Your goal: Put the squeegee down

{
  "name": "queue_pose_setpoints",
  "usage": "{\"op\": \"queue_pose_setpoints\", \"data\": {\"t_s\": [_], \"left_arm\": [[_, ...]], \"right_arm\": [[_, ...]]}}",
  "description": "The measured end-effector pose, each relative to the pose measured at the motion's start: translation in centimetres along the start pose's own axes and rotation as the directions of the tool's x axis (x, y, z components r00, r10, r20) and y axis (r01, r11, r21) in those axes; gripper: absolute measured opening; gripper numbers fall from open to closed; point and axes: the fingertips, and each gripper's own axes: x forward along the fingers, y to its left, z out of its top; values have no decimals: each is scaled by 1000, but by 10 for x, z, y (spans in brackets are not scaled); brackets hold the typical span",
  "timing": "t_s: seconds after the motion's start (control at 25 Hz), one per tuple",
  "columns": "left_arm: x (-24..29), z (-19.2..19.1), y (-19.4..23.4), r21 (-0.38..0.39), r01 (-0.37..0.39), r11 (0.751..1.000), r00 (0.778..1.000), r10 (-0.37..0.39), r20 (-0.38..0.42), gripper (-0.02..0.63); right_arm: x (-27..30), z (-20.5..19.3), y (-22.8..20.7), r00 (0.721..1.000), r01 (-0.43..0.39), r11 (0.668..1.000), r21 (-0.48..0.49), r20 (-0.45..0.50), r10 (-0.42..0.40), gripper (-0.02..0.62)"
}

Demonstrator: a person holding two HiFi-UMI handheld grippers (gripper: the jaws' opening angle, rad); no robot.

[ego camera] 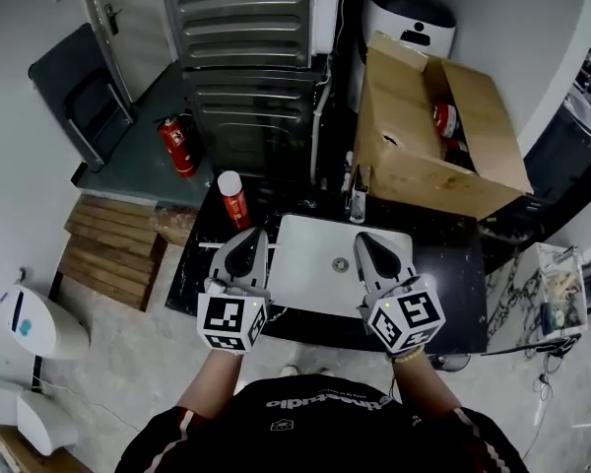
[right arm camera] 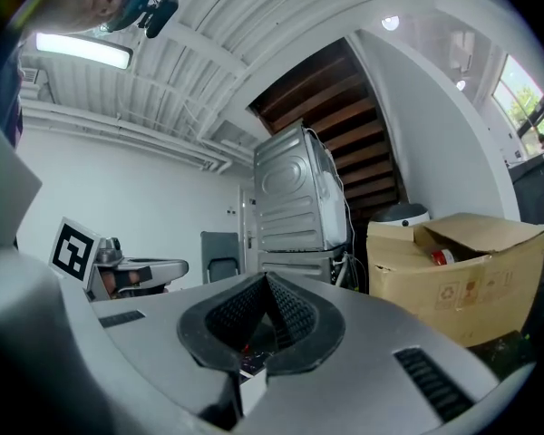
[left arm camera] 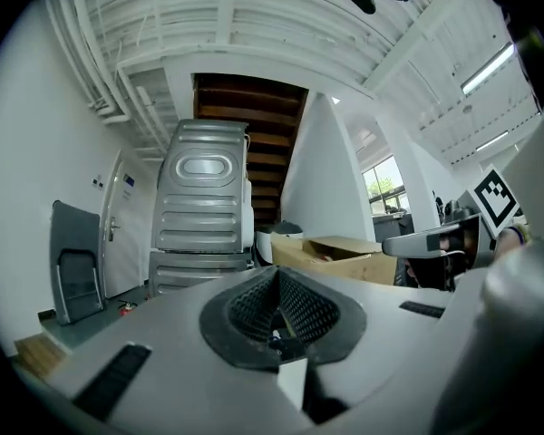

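Left gripper [ego camera: 254,236] and right gripper [ego camera: 364,238] are held level, side by side, above the white sink [ego camera: 305,269], each with its jaws pressed together on nothing. The squeegee cannot be made out in any view.

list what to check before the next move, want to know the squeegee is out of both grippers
1. Left gripper empty: ok, jaws shut on nothing.
2. Right gripper empty: ok, jaws shut on nothing.
3. Squeegee set down safely: cannot tell, it shows in no view.
4. Grippers apart from each other: ok, the sink shows between them.
5. Can upright on the counter: ok.
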Motion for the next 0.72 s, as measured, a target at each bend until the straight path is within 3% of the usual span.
{"op": "queue_pose_setpoints", "data": {"t_s": [0.72], "left_arm": [[-4,17,-2,-16,10,1000,1000,-9,30,12]], "right_arm": [[-3,4,3,1000,-23,1000,-16,-2,23,37]]}}
